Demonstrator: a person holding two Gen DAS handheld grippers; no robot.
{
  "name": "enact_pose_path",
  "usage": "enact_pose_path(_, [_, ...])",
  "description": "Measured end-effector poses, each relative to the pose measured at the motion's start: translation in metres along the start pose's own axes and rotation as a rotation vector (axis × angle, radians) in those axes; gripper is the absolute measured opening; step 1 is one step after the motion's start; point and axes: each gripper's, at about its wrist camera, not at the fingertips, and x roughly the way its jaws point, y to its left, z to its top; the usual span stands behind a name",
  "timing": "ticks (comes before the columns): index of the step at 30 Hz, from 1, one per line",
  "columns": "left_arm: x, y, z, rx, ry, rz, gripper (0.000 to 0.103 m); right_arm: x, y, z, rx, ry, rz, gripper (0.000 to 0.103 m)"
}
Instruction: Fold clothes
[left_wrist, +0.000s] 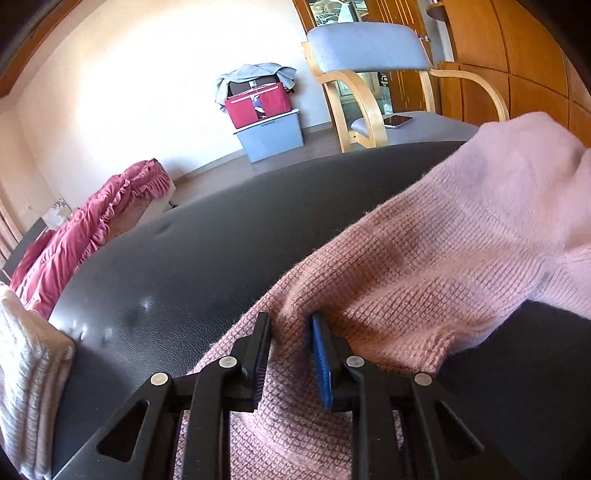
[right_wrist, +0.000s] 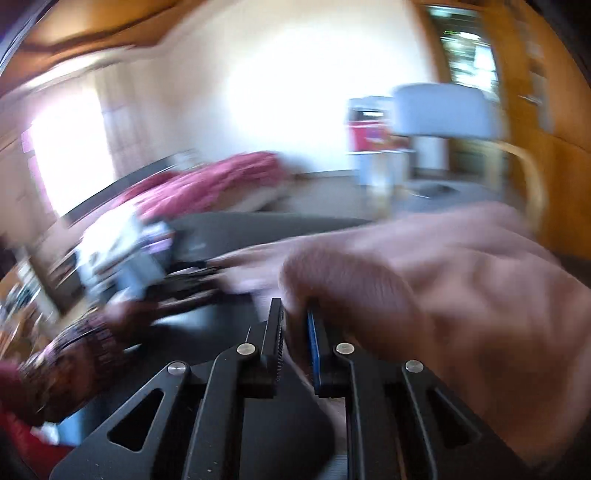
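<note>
In the left wrist view the left gripper (left_wrist: 290, 321) sits at lower centre of the frame, its jaws a little apart with a fold of the pink sweater (left_wrist: 424, 258) bunched between them. The knit rises into the gap and touches the black pad on the left; whether the blue pad (left_wrist: 320, 365) on the right presses it I cannot tell. The sweater runs from the bottom of the frame up to the right edge, draped over a black table (left_wrist: 177, 266). A folded white knit (left_wrist: 26, 362) lies at the table's left edge, apart from the sweater. Beyond the table, a red quilt (left_wrist: 85, 229) lies at mid left, a red bag (left_wrist: 258, 103) sits on a grey box (left_wrist: 271, 136) by the wall at upper centre, and a chair (left_wrist: 369, 48) with a grey back stands at upper right.

The right wrist view is heavily blurred. The right gripper (right_wrist: 295, 314) is at lower centre, jaws nearly closed on a pinch of the sweater (right_wrist: 424, 288), which fills the right half of the frame. At lower left a person's patterned sleeve (right_wrist: 74, 350) reaches over the table (right_wrist: 207, 325). The quilt (right_wrist: 207, 184) shows at centre left and the chair (right_wrist: 443, 110) at upper right.
</note>
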Motion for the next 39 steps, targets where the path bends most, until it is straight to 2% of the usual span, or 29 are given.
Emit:
enact_pose_path(4, [0.003,-0.003,0.004,0.02,-0.002,0.027,0.023,0.049,0.062,-0.009,-0.091,0.12,0.171,0.004])
enact_pose_path(6, [0.004,-0.006,0.005,0.031,-0.004,0.041,0.023,0.068,0.085,-0.026,-0.138,0.19,0.193,0.005])
enact_pose_path(7, [0.005,-0.007,0.006,0.038,-0.005,0.049,0.023,0.064,0.091,-0.036,-0.151,0.191,0.168,0.006])
enact_pose_path(11, [0.004,-0.012,0.005,0.059,-0.008,0.073,0.023,0.053,0.071,-0.032,-0.104,0.127,0.068,0.019])
enact_pose_path(12, [0.004,-0.013,0.005,0.062,-0.008,0.077,0.023,0.047,0.059,-0.026,-0.083,0.094,0.017,0.027])
enact_pose_path(14, [0.005,-0.014,0.006,0.063,-0.009,0.079,0.023,0.029,0.034,-0.012,-0.038,0.031,-0.094,0.051])
enact_pose_path(15, [0.005,-0.014,0.006,0.06,-0.009,0.076,0.023,0.023,0.02,-0.007,-0.013,0.008,-0.153,0.073])
enact_pose_path(16, [0.005,-0.012,0.006,0.054,-0.009,0.07,0.023,0.018,0.002,-0.003,0.011,0.001,-0.216,0.084])
enact_pose_path(18, [0.005,-0.01,0.005,0.042,-0.007,0.056,0.023,0.023,-0.029,0.0,0.053,0.069,-0.314,0.084])
enact_pose_path(20, [0.005,-0.008,0.005,0.028,-0.006,0.042,0.023,0.043,-0.05,-0.006,0.082,0.207,-0.369,0.079])
enact_pose_path(21, [0.006,-0.006,0.005,0.022,-0.006,0.036,0.024,0.053,-0.053,-0.011,0.082,0.263,-0.358,0.054])
enact_pose_path(22, [0.006,-0.005,0.005,0.016,-0.005,0.031,0.024,0.061,-0.045,-0.018,0.064,0.293,-0.285,0.038])
enact_pose_path(23, [0.006,-0.004,0.005,0.01,-0.005,0.027,0.024,0.068,-0.038,-0.025,0.046,0.323,-0.212,0.038])
enact_pose_path(24, [0.007,-0.003,0.005,0.005,-0.005,0.022,0.024,0.075,-0.027,-0.031,0.011,0.348,-0.154,0.038])
enact_pose_path(26, [0.008,-0.002,0.005,-0.004,-0.005,0.012,0.025,0.087,0.012,-0.043,-0.137,0.37,-0.101,0.039])
enact_pose_path(30, [0.004,0.002,0.009,-0.027,-0.003,-0.008,0.024,0.098,0.061,-0.055,-0.305,0.396,0.003,0.05])
enact_pose_path(32, [-0.012,0.001,0.017,-0.091,-0.039,-0.077,0.024,0.102,0.075,-0.062,-0.341,0.39,0.072,0.055])
enact_pose_path(35, [-0.039,-0.013,0.034,-0.167,-0.108,-0.189,0.024,0.102,0.075,-0.066,-0.329,0.356,0.144,0.061])
enact_pose_path(37, [-0.053,-0.038,0.048,-0.122,-0.139,-0.208,0.024,0.101,0.068,-0.062,-0.274,0.351,0.203,0.071])
enact_pose_path(39, [-0.058,-0.069,0.061,-0.049,-0.145,-0.234,0.024,0.099,0.059,-0.061,-0.228,0.348,0.253,0.073])
